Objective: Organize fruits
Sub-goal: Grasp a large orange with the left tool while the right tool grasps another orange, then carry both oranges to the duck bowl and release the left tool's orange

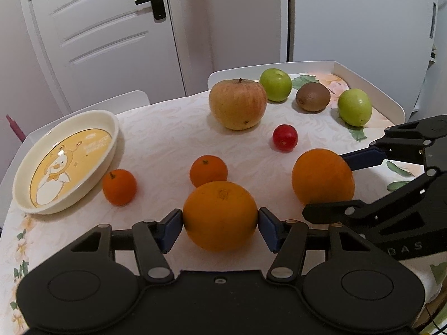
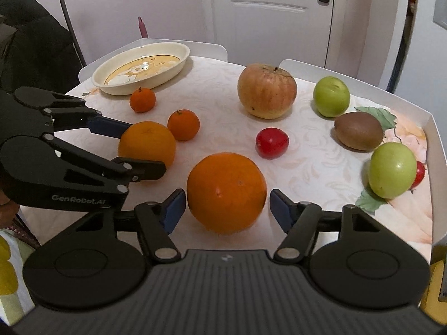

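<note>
My left gripper [image 1: 220, 224] has both blue pads touching a large orange [image 1: 220, 215] on the table; it also shows in the right wrist view [image 2: 146, 143]. My right gripper [image 2: 227, 209] is open around a second large orange [image 2: 226, 192], with small gaps on both sides; it also shows in the left wrist view [image 1: 322, 180]. Two small tangerines [image 1: 208, 169] [image 1: 119, 186] lie near a cream duck-print dish [image 1: 67, 162]. An apple [image 1: 237, 103], red tomato [image 1: 285, 137], kiwi [image 1: 313, 96] and two green fruits [image 1: 275, 84] [image 1: 354, 106] lie farther back.
The table [image 1: 167, 128] has a floral cloth and raised white edges. White chair backs [image 1: 125, 100] stand behind it, with a white door [image 1: 106, 28] beyond. Another small red fruit [image 2: 419, 174] hides behind the near green fruit. A dark jacket [image 2: 33, 36] is at the left.
</note>
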A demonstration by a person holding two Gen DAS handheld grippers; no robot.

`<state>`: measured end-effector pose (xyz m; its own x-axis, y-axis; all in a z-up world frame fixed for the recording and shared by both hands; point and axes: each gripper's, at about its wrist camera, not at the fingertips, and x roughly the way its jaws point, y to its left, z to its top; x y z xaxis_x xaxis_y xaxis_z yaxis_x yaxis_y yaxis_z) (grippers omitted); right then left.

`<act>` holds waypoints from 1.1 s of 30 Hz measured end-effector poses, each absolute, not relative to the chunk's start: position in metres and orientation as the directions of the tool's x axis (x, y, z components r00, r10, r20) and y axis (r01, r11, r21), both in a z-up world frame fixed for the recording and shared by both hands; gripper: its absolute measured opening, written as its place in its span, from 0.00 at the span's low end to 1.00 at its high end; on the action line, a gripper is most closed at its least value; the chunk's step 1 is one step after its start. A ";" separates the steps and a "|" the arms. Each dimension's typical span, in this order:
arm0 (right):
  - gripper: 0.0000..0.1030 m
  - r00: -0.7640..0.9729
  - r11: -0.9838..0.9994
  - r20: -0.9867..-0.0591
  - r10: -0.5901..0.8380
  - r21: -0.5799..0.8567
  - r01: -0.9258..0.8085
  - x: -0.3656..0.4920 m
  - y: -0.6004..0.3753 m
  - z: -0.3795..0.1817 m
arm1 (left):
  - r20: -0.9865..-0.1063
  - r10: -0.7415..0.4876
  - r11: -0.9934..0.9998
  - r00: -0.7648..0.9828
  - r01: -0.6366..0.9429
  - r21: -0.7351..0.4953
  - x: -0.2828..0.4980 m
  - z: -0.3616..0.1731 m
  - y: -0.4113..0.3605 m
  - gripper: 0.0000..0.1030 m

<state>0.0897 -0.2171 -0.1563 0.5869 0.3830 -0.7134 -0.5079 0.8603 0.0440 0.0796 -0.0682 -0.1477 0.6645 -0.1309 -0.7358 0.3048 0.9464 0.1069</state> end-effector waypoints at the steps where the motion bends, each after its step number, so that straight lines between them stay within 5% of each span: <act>1: 0.75 0.585 0.858 -0.714 0.384 0.043 -0.511 0.091 -0.217 -0.157 | -0.736 -0.129 0.948 0.665 0.301 0.107 0.079 -0.148 -0.068 0.61; 15: 0.73 0.590 0.838 -0.695 0.411 0.033 -0.544 0.084 -0.212 -0.142 | -0.704 -0.080 0.969 0.706 0.221 0.111 0.060 -0.131 -0.059 0.61; 33: 0.73 0.604 0.809 -0.631 0.487 0.065 -0.584 0.104 -0.155 -0.054 | -0.602 0.054 0.997 0.797 -0.005 0.082 0.049 -0.040 0.011 0.61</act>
